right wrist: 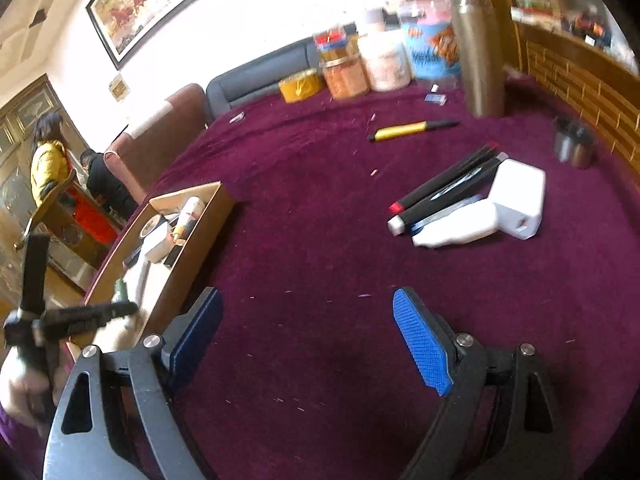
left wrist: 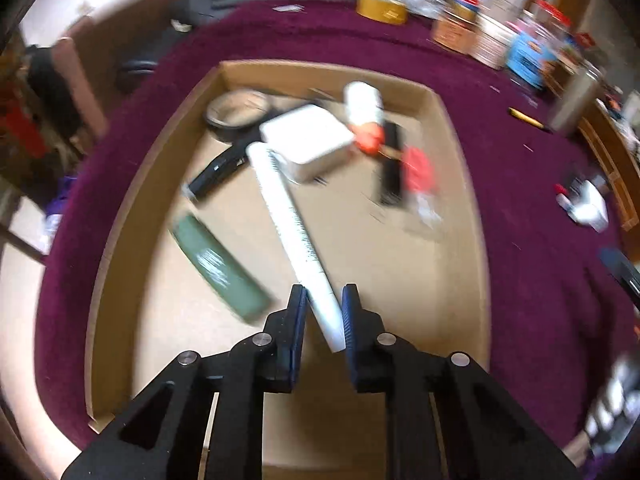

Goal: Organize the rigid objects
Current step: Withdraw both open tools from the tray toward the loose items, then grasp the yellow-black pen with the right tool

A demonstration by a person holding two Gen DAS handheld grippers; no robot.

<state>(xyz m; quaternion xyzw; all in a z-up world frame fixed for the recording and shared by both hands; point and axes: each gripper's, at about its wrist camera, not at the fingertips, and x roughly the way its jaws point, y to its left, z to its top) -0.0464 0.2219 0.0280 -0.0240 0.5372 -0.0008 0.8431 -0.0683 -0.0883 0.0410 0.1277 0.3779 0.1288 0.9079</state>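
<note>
In the left wrist view, a shallow cardboard tray [left wrist: 460, 168] sits on a purple cloth [left wrist: 540, 240]. Inside it, from the left, lie a green flat case [left wrist: 220, 268], a black tape roll [left wrist: 236, 114], a long white tube [left wrist: 292, 232], a white box [left wrist: 308, 140] and a white bottle with an orange cap [left wrist: 364, 108]. The left gripper [left wrist: 324, 304] is clenched on the near end of the white tube. Further right on the cloth, the right gripper [right wrist: 308, 332] hangs released with nothing between its jaws, well short of two black markers [right wrist: 444, 188] touching a white adapter [right wrist: 516, 200], with a yellow utility knife [right wrist: 404, 130] beyond them.
</note>
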